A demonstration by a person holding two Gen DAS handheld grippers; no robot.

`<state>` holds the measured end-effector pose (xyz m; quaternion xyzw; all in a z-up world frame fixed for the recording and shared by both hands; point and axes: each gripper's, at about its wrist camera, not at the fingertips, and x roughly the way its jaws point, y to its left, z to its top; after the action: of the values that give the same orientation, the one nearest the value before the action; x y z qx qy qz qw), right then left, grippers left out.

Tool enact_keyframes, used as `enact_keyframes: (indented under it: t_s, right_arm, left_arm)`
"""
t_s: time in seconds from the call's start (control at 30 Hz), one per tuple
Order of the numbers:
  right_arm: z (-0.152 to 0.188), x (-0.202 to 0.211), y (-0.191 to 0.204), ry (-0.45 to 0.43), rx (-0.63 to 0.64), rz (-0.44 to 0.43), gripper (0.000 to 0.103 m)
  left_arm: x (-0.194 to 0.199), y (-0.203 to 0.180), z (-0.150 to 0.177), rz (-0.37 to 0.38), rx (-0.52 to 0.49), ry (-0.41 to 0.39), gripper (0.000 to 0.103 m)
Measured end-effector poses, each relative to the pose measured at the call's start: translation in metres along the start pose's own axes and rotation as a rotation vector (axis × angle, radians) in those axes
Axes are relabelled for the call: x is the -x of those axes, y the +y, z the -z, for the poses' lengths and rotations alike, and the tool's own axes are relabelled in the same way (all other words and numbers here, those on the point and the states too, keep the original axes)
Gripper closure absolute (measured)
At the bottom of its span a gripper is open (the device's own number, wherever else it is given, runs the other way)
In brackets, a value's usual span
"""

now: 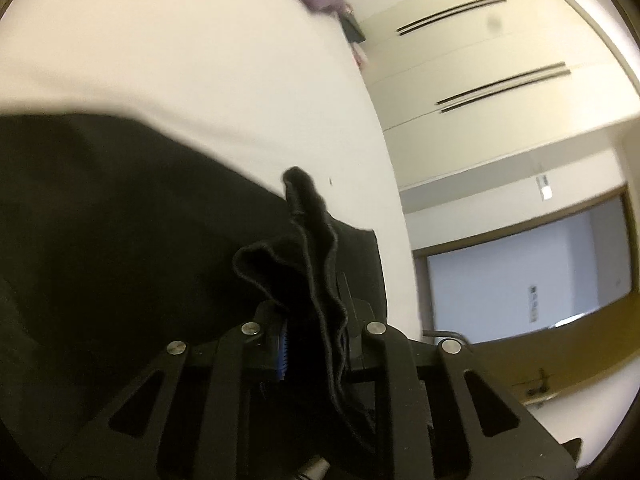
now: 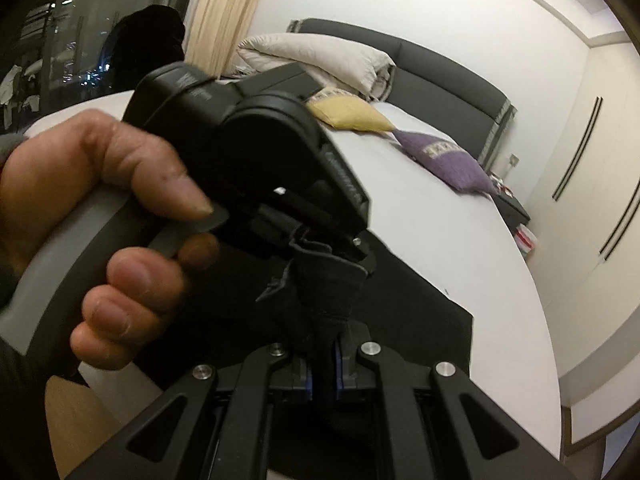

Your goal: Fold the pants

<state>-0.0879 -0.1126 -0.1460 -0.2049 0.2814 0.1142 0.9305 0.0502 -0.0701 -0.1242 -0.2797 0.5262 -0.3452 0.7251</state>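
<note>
Close up, the left gripper (image 1: 312,344) is clamped narrow on a bunched edge of the black pants (image 1: 120,220), fabric standing up between its jaws. The right gripper (image 2: 323,376) is likewise pinched on a fold of the pants, right beside the other tool, which a hand (image 2: 92,200) grips. The pants lie spread on the white bed (image 2: 460,260). Farther back sit a purple pillow (image 2: 444,158), a yellow pillow (image 2: 348,114) and a rolled duvet (image 2: 320,56).

A white-sheeted bed (image 2: 460,240) with a dark headboard (image 2: 440,76); folded duvet (image 2: 320,60), yellow pillow (image 2: 352,114), purple pillow (image 2: 444,160); cream curtain (image 2: 224,12) beside a dark window (image 2: 80,32); white wardrobe doors (image 1: 480,60).
</note>
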Motion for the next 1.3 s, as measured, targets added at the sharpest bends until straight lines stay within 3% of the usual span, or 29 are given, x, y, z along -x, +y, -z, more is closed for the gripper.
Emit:
enact_keyframes:
  t_s: [0.1,0.23,0.3,0.37,0.4,0.47,0.5,0.53,0.6,0.67,0.73,0.83,0.9,0.97,1.03,1.13,1.2,1.23,1.27,1.3]
  right_arm:
    - [-0.014,-0.012,0.010,-0.014,-0.009,-0.043,0.094]
    - [-0.018,-0.038,0.028,0.021,-0.025,-0.125,0.094]
    - [-0.014,-0.056,0.040,0.063,-0.038,-0.190,0.085]
    - [-0.006,-0.079,0.051,0.175,-0.040,-0.275,0.071]
    - [-0.001,-0.082,0.051,0.209,-0.058,-0.299,0.071]
    - [0.004,-0.067,0.031,0.188,-0.145,-0.378,0.056]
    - [0.007,-0.058,0.017,0.187,-0.194,-0.411,0.055]
    - [0.009,-0.051,0.005,0.180,-0.232,-0.427,0.055]
    - [0.017,-0.029,-0.032,0.143,-0.344,-0.456,0.053]
    - [0.024,-0.017,-0.070,0.113,-0.450,-0.437,0.053]
    - [0.037,-0.017,-0.113,0.080,-0.596,-0.469,0.053]
    - [0.061,-0.042,-0.149,0.121,-0.735,-0.502,0.053]
    - [0.093,-0.070,-0.159,0.227,-0.815,-0.506,0.058]
    - [0.122,-0.080,-0.169,0.243,-0.893,-0.511,0.103]
    - [0.140,-0.077,-0.189,0.256,-0.963,-0.513,0.103]
    - [0.131,-0.069,-0.210,0.252,-0.980,-0.477,0.094]
    - [0.100,-0.069,-0.217,0.166,-0.967,-0.561,0.091]
    - [0.081,-0.074,-0.216,0.131,-0.954,-0.620,0.076]
    - [0.072,-0.080,-0.215,0.122,-0.949,-0.661,0.054]
    - [0.058,-0.097,-0.211,0.127,-0.943,-0.734,0.048]
  left_arm:
    - [0.019,0.011,-0.005,-0.064,-0.030,-0.019,0.087]
    - [0.037,0.054,0.001,-0.147,0.017,-0.033,0.087]
    - [0.036,0.071,0.006,-0.166,0.038,-0.039,0.086]
    - [0.034,0.090,0.012,-0.129,0.080,-0.046,0.086]
    - [0.038,0.090,0.014,-0.131,0.075,-0.049,0.085]
    - [0.051,0.080,0.018,-0.184,0.033,-0.060,0.077]
    - [0.056,0.072,0.020,-0.222,0.004,-0.084,0.066]
    - [0.071,0.066,0.022,-0.254,-0.025,-0.125,0.050]
    - [0.091,0.048,0.019,-0.300,-0.048,-0.207,0.039]
    - [0.109,0.029,0.020,-0.338,-0.090,-0.263,0.038]
    - [0.111,0.007,0.029,-0.314,-0.152,-0.273,0.038]
    - [0.087,-0.006,0.047,-0.271,-0.208,-0.187,0.038]
    - [0.058,0.007,0.069,-0.297,-0.207,-0.089,0.038]
    - [0.041,0.012,0.085,-0.322,-0.200,-0.065,0.039]
    - [0.049,0.007,0.103,-0.354,-0.261,-0.108,0.039]
    - [0.062,0.009,0.111,-0.358,-0.247,-0.135,0.038]
    - [0.063,0.015,0.111,-0.354,-0.228,-0.154,0.038]
    - [0.072,0.022,0.110,-0.357,-0.209,-0.161,0.038]
    - [0.078,0.025,0.109,-0.356,-0.199,-0.161,0.038]
    - [0.076,0.025,0.109,-0.364,-0.200,-0.159,0.038]
